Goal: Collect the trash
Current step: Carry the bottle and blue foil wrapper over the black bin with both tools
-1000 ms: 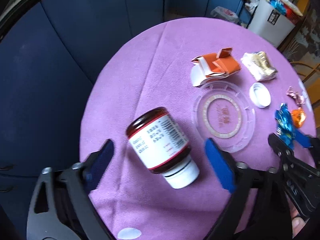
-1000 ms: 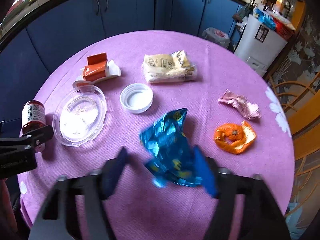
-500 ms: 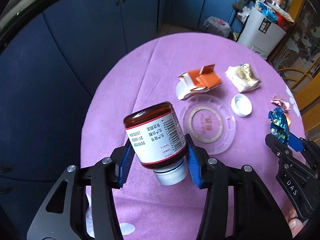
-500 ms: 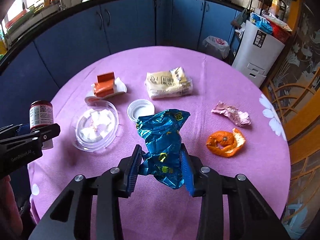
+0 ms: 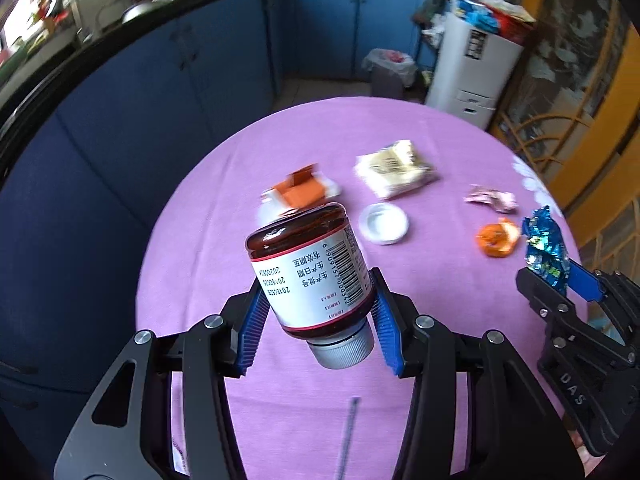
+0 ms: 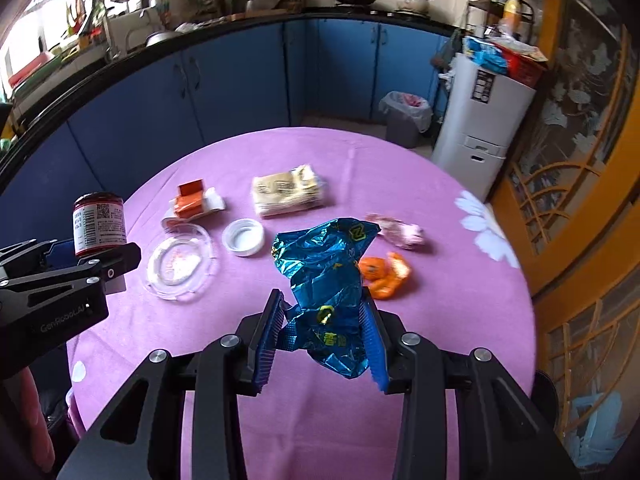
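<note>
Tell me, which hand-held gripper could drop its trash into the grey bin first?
Probably the right hand-held gripper: in its view the grey bin lies beyond the table toward its side. It grips the blue wrapper; the left hand-held gripper grips the brown bottle.

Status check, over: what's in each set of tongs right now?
Left tongs shut on brown bottle, clear of table. Right tongs shut on blue wrapper, also lifted. Nothing blocking either.
</note>
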The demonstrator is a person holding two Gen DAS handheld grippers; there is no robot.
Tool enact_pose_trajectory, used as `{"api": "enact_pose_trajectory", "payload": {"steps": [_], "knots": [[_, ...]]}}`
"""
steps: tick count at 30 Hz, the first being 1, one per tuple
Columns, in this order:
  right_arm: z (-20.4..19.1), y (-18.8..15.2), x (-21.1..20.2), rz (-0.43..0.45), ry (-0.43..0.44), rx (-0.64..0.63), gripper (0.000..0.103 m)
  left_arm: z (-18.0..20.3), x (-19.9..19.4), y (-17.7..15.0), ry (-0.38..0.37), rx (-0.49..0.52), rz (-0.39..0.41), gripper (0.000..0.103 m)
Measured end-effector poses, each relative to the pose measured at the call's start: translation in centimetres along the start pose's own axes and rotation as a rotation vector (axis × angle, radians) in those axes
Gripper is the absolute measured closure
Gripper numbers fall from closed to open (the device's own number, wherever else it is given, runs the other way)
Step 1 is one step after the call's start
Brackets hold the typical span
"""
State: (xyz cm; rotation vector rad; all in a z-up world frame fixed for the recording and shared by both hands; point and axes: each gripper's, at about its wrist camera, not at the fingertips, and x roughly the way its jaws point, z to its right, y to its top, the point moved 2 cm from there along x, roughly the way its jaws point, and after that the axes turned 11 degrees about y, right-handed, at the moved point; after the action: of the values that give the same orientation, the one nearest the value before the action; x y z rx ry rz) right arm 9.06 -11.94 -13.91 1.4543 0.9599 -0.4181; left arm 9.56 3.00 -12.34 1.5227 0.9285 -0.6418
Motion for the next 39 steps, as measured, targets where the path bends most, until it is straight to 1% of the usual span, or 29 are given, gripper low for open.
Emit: {"api": "enact_pose_trajectory", "payload": {"steps": [5, 11, 19, 27, 33, 39], "knots": [[3.2, -1.1, -2.0, 0.029, -0.046, 0.053, 0.066, 4.6, -1.8, 0.6, -0.039, 0.079, 0.043, 0.053], [8.1, -3.2, -4.6, 0.058, -0.107, 0.146, 0.066, 10.8, -3.6, 0.4, -0.079, 0.192, 0.082, 0.053], [14.1, -7.0, -7.4, 0.078, -0.175, 0.272, 0.066, 19.0, -5.2, -0.9, -0.122, 0.345, 0.117, 0.053], [19.9, -10.9, -9.9, 0.086, -0.235, 0.392, 0.066, 26.7, -5.9, -2.5, -0.162, 0.478, 0.120, 0.053], [22.5, -12.9, -10.9, 0.089, -0.253, 0.452, 0.066, 31.0, -6.0, -3.5, -0.179, 0.544, 0.114, 0.053], [24.7, -14.4, -11.4, 0.098, -0.258, 0.494, 0.066, 33.9, -6.3, -4.4, -0.185, 0.588, 0.120, 0.053]]}}
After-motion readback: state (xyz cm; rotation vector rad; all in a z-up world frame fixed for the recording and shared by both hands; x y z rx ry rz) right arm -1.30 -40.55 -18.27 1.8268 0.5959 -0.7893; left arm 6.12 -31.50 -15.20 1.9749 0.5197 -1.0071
